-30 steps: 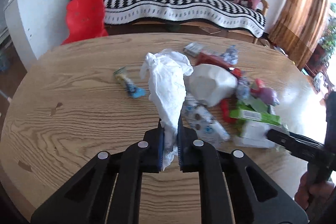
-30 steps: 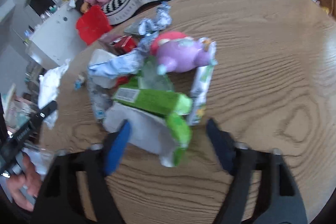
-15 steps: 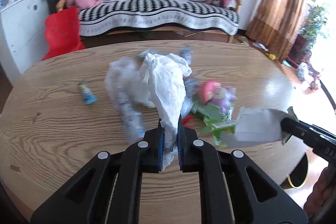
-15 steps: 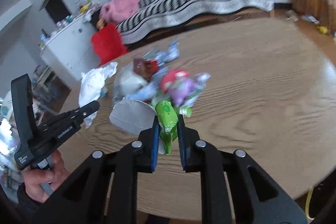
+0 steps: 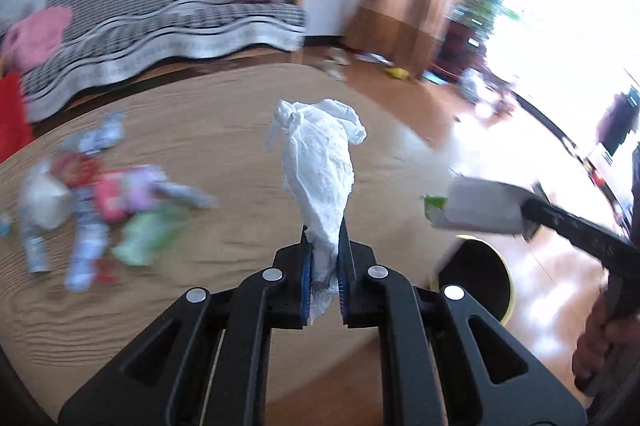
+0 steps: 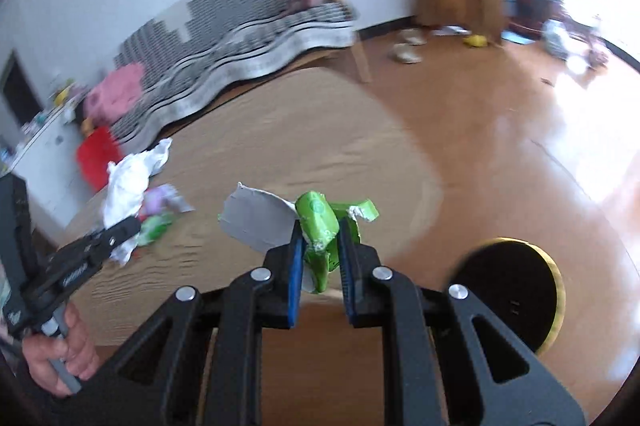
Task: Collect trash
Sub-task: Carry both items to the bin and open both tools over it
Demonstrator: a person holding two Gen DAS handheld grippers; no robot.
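Note:
My left gripper (image 5: 323,266) is shut on a crumpled white tissue (image 5: 320,162), held up over the right part of the round wooden table (image 5: 224,130). My right gripper (image 6: 319,262) is shut on a torn green and grey carton (image 6: 320,222); that carton (image 5: 480,208) also shows in the left wrist view, out past the table's right edge. A heap of wrappers and packets (image 5: 100,202) lies blurred on the table's left side. A black bin with a yellow rim (image 6: 516,292) stands on the floor below the table edge, also the bin (image 5: 480,276) in the left wrist view.
A striped sofa (image 5: 160,22) with a pink cushion stands behind the table. A red bag (image 6: 96,158) and a white cabinet sit at far left. Litter lies on the shiny wooden floor (image 6: 520,130) near a bright window and plants. A person's hand (image 6: 60,358) grips the left tool.
Both grippers swung right from the trash heap toward the table's edge and the bin. The right gripper, open around the carton a second ago, closed on it and lifted it off the table.

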